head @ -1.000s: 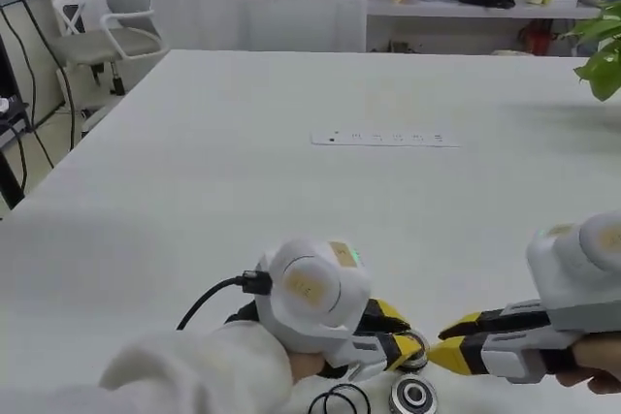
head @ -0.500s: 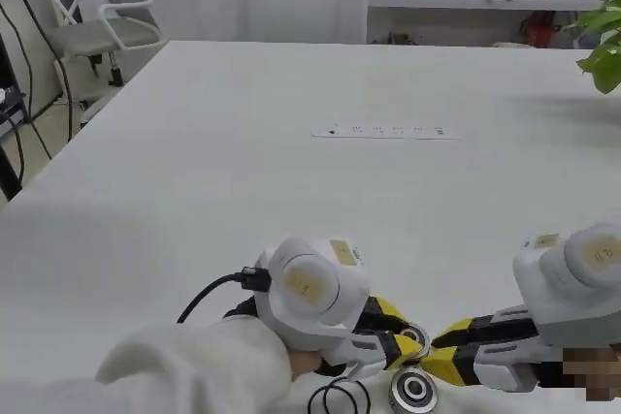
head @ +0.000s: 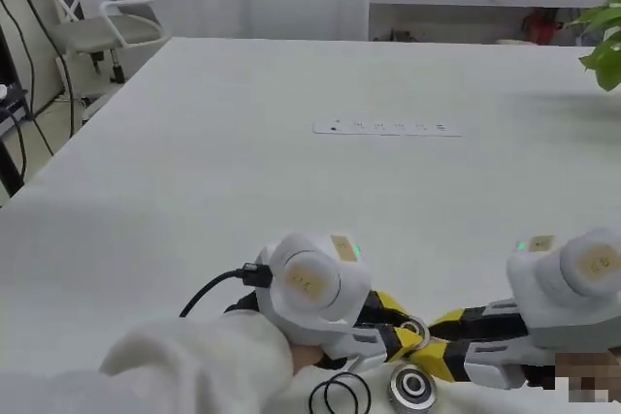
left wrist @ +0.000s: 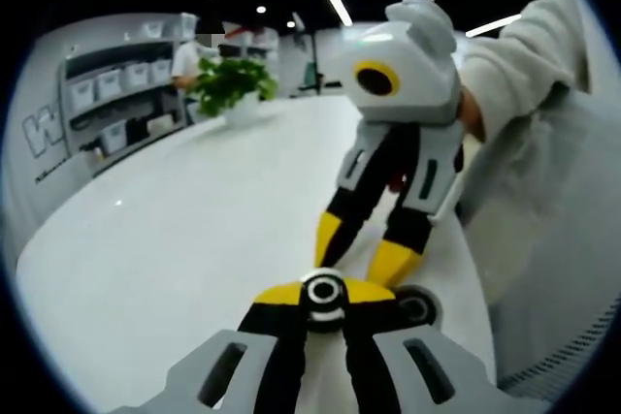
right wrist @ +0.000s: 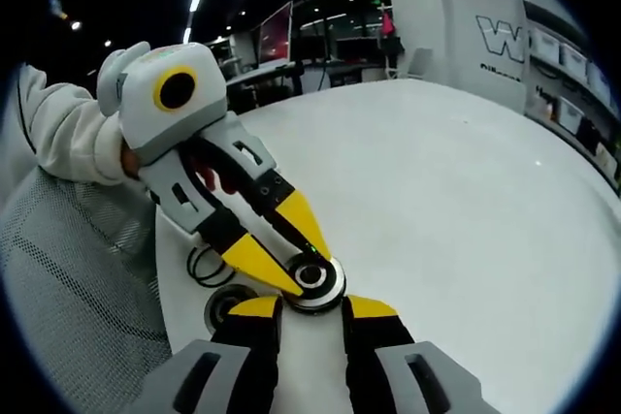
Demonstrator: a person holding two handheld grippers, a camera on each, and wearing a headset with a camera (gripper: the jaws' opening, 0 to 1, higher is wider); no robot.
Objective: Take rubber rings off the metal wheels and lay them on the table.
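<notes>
A small metal wheel (left wrist: pixel 323 288) with a dark rubber ring sits between the yellow tips of my left gripper (left wrist: pixel 323 300), which is shut on it just above the table. My right gripper (right wrist: pixel 313 309) faces it head-on and is open, one tip on each side of the same wheel (right wrist: pixel 315 278). In the head view the left gripper (head: pixel 400 334) and right gripper (head: pixel 428 340) meet at the wheel (head: pixel 414 330) near the table's front edge. Two black rubber rings (head: pixel 340 396) lie on the table beside a second metal wheel (head: pixel 412 389).
The white table (head: pixel 291 172) stretches far ahead, with a flat power strip (head: pixel 386 127) at its middle. A black cable (head: pixel 209 295) trails from the left gripper. A chair (head: pixel 92 31) stands at the far left and a plant (head: pixel 604 41) at the right edge.
My right gripper has moved left up to the held wheel, and its jaws now stand apart around it. The left gripper stayed put with the wheel.
</notes>
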